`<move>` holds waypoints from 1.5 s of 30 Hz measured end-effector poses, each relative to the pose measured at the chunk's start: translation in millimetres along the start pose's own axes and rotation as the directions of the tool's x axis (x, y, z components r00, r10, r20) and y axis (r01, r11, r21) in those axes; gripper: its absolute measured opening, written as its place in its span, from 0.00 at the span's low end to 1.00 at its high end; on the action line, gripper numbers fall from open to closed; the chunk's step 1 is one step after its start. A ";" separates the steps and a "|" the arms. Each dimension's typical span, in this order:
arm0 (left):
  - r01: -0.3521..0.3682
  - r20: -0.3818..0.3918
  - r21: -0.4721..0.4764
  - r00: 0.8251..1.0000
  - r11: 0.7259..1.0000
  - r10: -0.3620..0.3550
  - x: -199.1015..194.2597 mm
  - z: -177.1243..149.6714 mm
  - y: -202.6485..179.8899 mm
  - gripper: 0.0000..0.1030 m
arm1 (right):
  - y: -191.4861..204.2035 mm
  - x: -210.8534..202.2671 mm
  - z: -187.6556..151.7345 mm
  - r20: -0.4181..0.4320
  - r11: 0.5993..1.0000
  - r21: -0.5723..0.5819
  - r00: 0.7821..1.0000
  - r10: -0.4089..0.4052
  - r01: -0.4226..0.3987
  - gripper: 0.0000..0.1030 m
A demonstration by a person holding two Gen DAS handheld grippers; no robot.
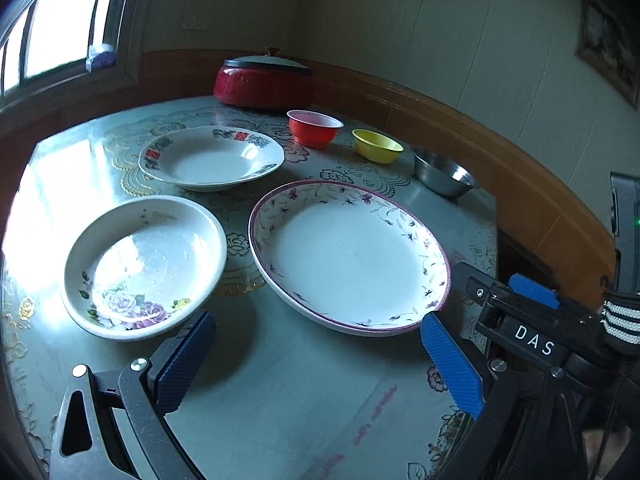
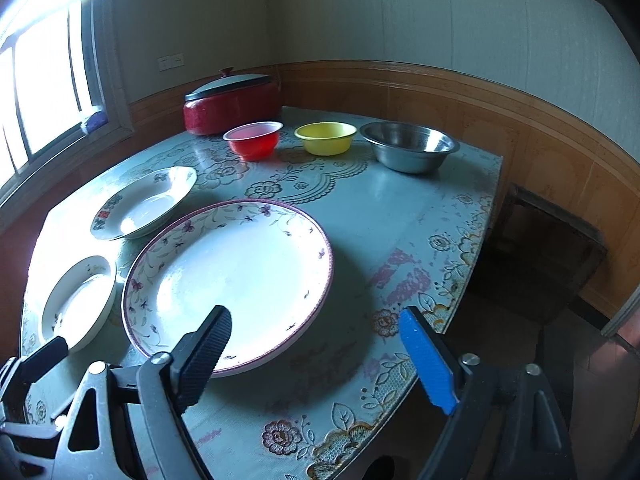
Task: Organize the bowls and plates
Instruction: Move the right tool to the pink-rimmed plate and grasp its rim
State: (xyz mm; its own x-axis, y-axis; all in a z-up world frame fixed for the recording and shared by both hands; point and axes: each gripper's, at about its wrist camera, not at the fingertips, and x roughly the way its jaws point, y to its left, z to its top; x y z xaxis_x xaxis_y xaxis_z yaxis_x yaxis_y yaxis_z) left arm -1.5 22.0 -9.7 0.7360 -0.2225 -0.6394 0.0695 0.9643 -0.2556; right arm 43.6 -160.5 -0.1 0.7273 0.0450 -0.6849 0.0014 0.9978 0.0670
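Now both grippers (image 1: 320,364) (image 2: 320,356) tilted tableward.

Both grippers' fingers (image 1: 188,364) apart, empty.

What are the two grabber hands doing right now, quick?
Left gripper: open, holding nothing, above the table.
Right gripper: open, holding nothing, beside the big plate.
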 end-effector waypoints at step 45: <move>-0.292 -0.124 -0.359 0.956 0.886 0.265 42.6 -6.2 -15.4 0.46 | 13.7 187.4 114.6 -0.552 0.489 -0.475 0.680 0.482 -0.732 0.23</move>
State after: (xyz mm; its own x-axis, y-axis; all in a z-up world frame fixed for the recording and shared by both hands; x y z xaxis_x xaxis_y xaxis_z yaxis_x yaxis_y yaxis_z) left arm 24.7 -3.1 -37.5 0.6383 0.0249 -0.7693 -0.3953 0.8682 -0.2999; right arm 258.5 -144.1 -44.5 0.1165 0.5385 -0.8345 -0.8576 0.4783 0.1889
